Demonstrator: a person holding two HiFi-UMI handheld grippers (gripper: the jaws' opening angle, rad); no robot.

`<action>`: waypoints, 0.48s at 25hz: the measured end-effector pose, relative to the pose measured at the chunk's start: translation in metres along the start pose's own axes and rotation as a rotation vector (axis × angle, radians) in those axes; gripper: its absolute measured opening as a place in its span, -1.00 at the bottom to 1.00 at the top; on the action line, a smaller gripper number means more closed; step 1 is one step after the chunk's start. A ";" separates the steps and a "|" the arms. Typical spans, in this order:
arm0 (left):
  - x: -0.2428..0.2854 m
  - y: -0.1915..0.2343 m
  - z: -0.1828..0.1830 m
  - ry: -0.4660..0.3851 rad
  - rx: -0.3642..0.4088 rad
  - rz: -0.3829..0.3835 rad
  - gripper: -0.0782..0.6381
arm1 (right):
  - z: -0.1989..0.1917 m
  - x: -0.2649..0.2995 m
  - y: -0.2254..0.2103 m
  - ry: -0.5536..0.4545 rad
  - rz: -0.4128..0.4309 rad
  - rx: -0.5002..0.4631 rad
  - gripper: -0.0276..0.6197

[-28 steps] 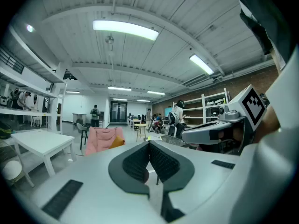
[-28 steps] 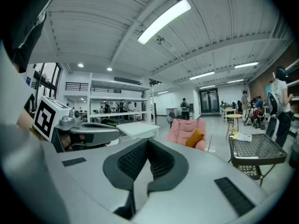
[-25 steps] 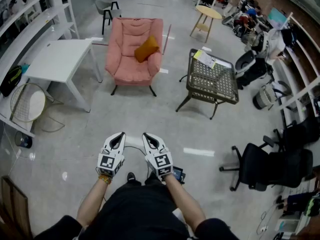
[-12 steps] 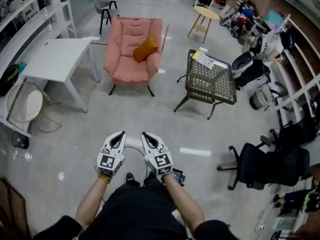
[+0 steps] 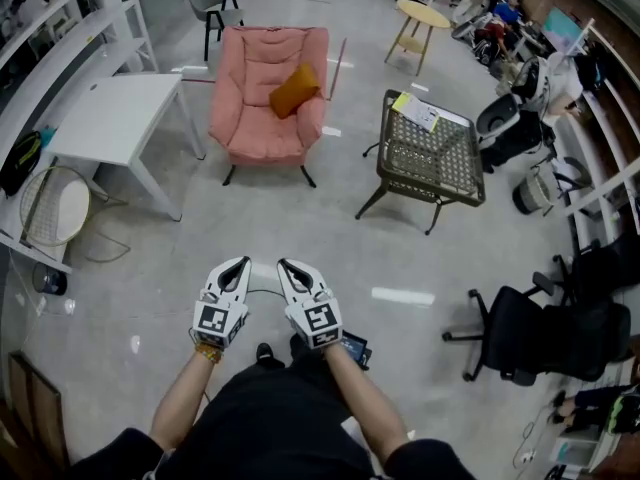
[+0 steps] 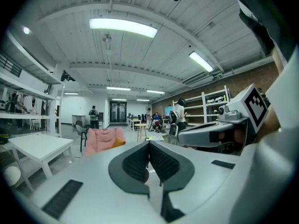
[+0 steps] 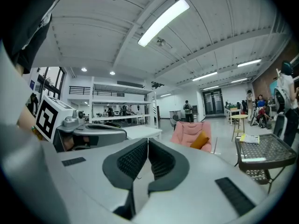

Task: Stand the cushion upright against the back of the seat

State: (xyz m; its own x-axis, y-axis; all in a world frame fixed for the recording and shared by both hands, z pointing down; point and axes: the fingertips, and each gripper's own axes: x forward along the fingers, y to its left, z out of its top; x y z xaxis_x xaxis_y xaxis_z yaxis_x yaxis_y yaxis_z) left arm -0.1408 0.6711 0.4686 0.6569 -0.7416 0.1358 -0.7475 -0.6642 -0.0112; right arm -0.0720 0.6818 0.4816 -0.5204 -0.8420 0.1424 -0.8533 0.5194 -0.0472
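You hold both grippers low in front of you, side by side above the grey polished floor point(image 5: 300, 218), both aimed toward the far end of the room. Your left gripper point(image 5: 238, 264) has its jaws pressed together with nothing between them. In the left gripper view the two ribbed black pads point(image 6: 163, 162) meet along one line. Your right gripper point(image 5: 284, 264) is the same: jaws closed tight and empty, with its pads point(image 7: 132, 160) touching. The two grippers sit just beside each other without touching.

The mustard-orange square cushion point(image 5: 294, 89) is well away from you, on the pink padded armchair point(image 5: 255, 78) at the far side of the open floor. It sits on the right half of the seat, tipped on one corner like a diamond. It leans toward the chair's right arm rather than standing square against the backrest. Neither gripper is near it.

Left of the armchair stands a white rectangular table point(image 5: 115, 113). To its right is a dark metal-framed table with a woven top point(image 5: 430, 163), with a yellow-and-white paper point(image 5: 418, 112) on its far corner. Farther off stands a round pale wooden side table point(image 5: 422, 13), and a black office chair point(image 5: 530, 328) is at the near right.
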 end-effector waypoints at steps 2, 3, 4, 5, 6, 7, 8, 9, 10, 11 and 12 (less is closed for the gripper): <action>0.017 -0.003 0.005 0.013 0.007 0.021 -0.75 | 0.002 0.000 -0.019 0.001 0.015 0.019 -0.87; 0.027 -0.006 0.007 0.016 0.011 0.026 -0.75 | 0.002 -0.001 -0.029 0.001 0.022 0.026 -0.87; 0.036 -0.009 0.008 0.018 0.012 0.032 -0.75 | 0.002 -0.002 -0.039 0.001 0.028 0.031 -0.87; 0.046 -0.013 0.010 0.021 0.013 0.039 -0.75 | 0.002 -0.003 -0.050 -0.001 0.033 0.035 -0.87; 0.056 -0.016 0.012 0.022 0.013 0.047 -0.75 | 0.002 -0.003 -0.062 -0.005 0.036 0.041 -0.87; 0.065 -0.018 0.014 0.023 0.013 0.054 -0.75 | 0.001 -0.004 -0.075 -0.012 0.036 0.047 -0.87; 0.074 -0.021 0.016 0.022 0.014 0.060 -0.75 | 0.000 -0.004 -0.085 -0.020 0.037 0.053 -0.87; 0.081 -0.023 0.017 0.022 0.015 0.064 -0.75 | 0.000 -0.004 -0.094 -0.027 0.039 0.059 -0.87; 0.088 -0.024 0.018 0.022 0.016 0.067 -0.75 | -0.001 -0.003 -0.102 -0.029 0.042 0.064 -0.87; 0.095 -0.024 0.019 0.023 0.018 0.070 -0.75 | -0.002 -0.002 -0.108 -0.025 0.045 0.068 -0.87; 0.101 -0.024 0.019 0.023 0.018 0.072 -0.75 | -0.003 0.001 -0.114 -0.018 0.048 0.072 -0.87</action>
State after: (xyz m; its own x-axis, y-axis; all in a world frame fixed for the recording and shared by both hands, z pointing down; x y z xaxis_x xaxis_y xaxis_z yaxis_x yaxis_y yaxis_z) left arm -0.0547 0.6098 0.4633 0.5988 -0.7854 0.1568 -0.7908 -0.6108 -0.0396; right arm 0.0252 0.6225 0.4901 -0.5606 -0.8193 0.1201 -0.8273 0.5479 -0.1243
